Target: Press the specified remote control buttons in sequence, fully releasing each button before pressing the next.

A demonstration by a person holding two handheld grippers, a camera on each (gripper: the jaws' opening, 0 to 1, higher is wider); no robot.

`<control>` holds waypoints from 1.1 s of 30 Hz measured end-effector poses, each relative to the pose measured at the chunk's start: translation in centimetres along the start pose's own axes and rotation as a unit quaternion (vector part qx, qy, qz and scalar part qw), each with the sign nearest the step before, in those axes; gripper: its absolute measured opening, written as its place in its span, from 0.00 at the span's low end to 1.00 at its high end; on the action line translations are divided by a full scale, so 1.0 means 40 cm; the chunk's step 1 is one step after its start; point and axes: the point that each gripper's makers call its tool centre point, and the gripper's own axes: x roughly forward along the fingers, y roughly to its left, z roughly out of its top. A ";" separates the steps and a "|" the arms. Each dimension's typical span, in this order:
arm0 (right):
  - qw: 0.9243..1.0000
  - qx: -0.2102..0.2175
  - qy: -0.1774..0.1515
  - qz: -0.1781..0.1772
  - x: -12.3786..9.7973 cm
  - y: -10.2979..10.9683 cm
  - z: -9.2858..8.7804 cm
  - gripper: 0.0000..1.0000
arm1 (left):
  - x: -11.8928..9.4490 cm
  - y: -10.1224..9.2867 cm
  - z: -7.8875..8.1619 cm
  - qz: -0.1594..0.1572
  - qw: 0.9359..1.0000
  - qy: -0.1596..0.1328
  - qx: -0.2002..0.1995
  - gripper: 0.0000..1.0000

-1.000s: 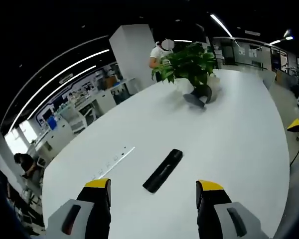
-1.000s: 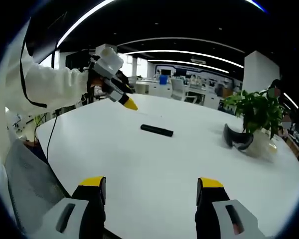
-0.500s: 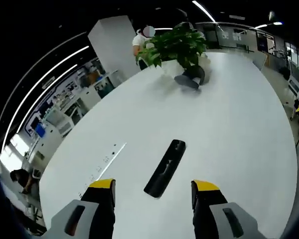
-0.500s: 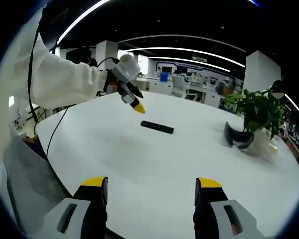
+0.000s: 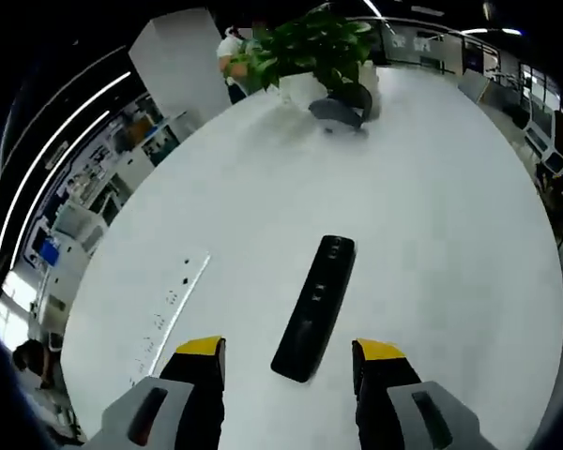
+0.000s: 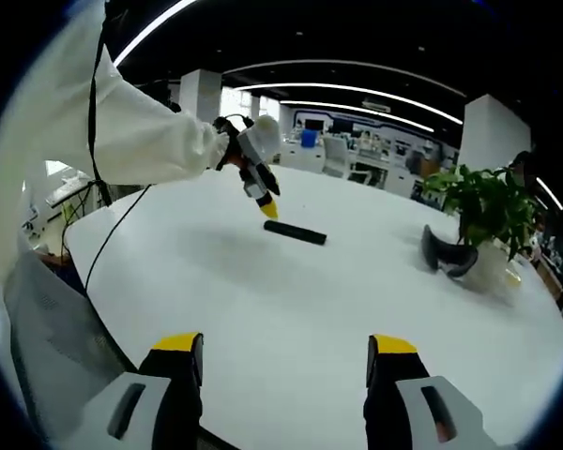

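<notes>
A long black remote control point(image 5: 315, 306) lies flat on the white table point(image 5: 432, 234). My left gripper point(image 5: 287, 352) hovers just above its near end, open, the yellow-tipped jaws on either side of that end. In the right gripper view the same remote point(image 6: 296, 232) lies at mid-table, and the left gripper point(image 6: 267, 208), held by a white-sleeved arm, points down at its left end. My right gripper point(image 6: 284, 345) is open, low over the near table edge, far from the remote, with nothing between its jaws.
A potted green plant point(image 6: 488, 211) and a dark headset point(image 6: 446, 258) stand at the table's far right. A flush socket strip point(image 5: 169, 305) runs in the table left of the remote. A cable point(image 6: 113, 239) hangs from the left arm.
The left gripper has come down and forward toward the remote, which now reaches between its jaw tips. The right gripper has stayed still.
</notes>
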 end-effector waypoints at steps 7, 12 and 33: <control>1.000 -0.002 0.006 -0.003 0.000 -0.001 -0.005 0.70 | 0.051 -0.027 -0.027 -0.050 0.997 0.041 0.032 0.55; 1.000 -0.003 0.010 -0.007 0.001 -0.004 -0.009 0.70 | 0.076 -0.025 -0.035 -0.064 0.996 0.055 0.040 0.54; 1.000 -0.013 0.028 0.001 0.012 0.008 -0.023 0.69 | 0.109 -0.042 -0.052 -0.152 0.981 0.110 0.051 0.50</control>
